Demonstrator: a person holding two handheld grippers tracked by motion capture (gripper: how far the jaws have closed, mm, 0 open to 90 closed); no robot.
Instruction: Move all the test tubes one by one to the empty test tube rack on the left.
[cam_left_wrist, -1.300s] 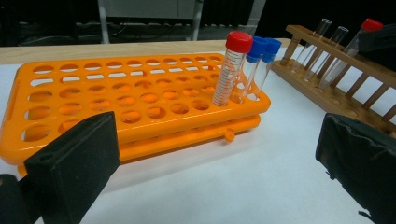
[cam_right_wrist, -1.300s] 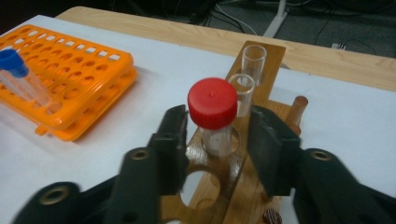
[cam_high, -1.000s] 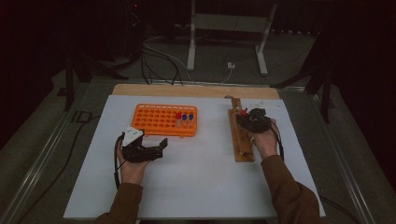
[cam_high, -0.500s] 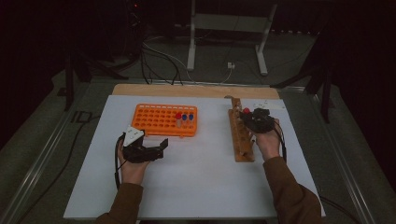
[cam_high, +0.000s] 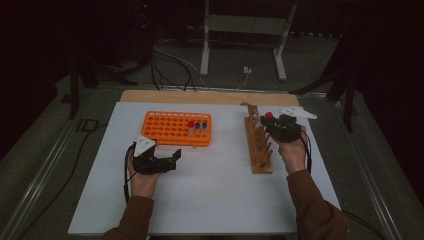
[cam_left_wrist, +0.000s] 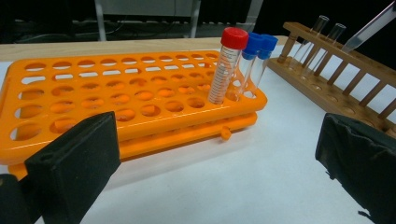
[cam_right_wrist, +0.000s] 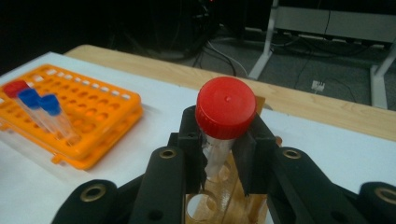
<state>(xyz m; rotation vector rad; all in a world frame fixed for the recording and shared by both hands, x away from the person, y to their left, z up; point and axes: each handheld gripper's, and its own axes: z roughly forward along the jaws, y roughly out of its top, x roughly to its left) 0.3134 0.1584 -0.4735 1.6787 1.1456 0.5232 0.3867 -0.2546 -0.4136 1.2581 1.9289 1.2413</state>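
My right gripper (cam_right_wrist: 219, 158) is shut on a clear tube with a red cap (cam_right_wrist: 225, 112), its pads pressing on the tube just under the cap. It holds the tube over the far end of the wooden rack (cam_high: 257, 147), with rack holes (cam_right_wrist: 219, 205) right below. In the high view this gripper (cam_high: 274, 125) and the red cap (cam_high: 269, 115) sit at the rack's far end. My left gripper (cam_high: 162, 159) rests on the white table in front of the orange rack (cam_high: 172, 127), jaws wide apart with nothing between them (cam_left_wrist: 215, 172).
The orange rack (cam_left_wrist: 116, 93) holds one red-capped tube (cam_left_wrist: 229, 60) and two blue-capped tubes (cam_left_wrist: 259, 51) at its right end. Clear uncapped tubes (cam_left_wrist: 313, 37) stand in the wooden rack (cam_left_wrist: 336, 88). A strip of bare wooden tabletop (cam_high: 200, 96) runs along the back.
My right hand has risen a little with the red-capped tube above the wooden rack. The left hand has stayed put.
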